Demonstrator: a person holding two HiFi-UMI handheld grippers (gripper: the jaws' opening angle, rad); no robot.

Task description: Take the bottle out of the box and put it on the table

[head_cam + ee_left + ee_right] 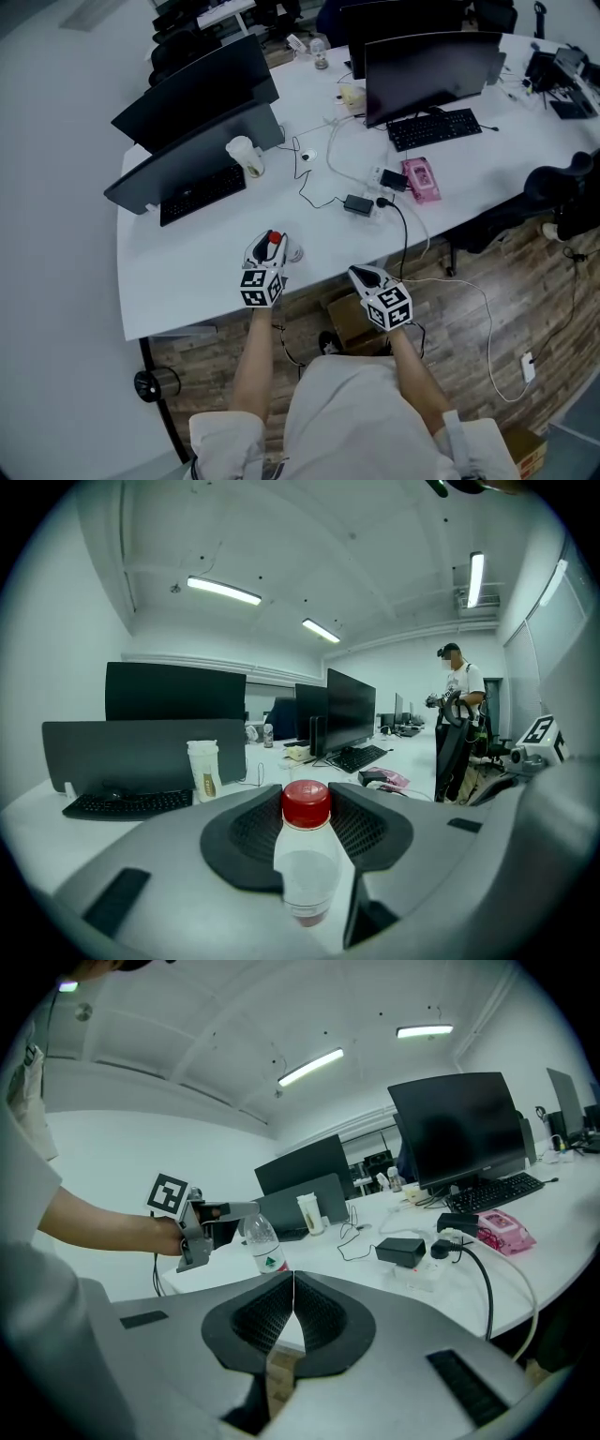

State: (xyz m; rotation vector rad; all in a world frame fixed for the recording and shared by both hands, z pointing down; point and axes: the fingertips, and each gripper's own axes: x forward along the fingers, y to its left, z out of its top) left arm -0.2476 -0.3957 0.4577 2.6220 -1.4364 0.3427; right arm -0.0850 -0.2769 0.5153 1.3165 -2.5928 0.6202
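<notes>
Standing clamped btwn left hand-held gripper [272, 246] jaws, bottle [305, 860] poss. touches table [187, 272].

The bottle [302, 864] was clear, with a red cap [306, 803]. The table [187, 272] was white, the monitors [427, 66] and keyboards [433, 128] black, the packet [421, 179] pink, and the floor [487, 272] brown woodgrain. The left gripper [271, 244] and right gripper [359, 274] bore black-and-white square markers.

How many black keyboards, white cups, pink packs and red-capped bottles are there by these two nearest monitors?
Black keyboards: 2, left and right
White cup: 1
Pink pack: 1
Red-capped bottle: 1
Total: 5
</notes>
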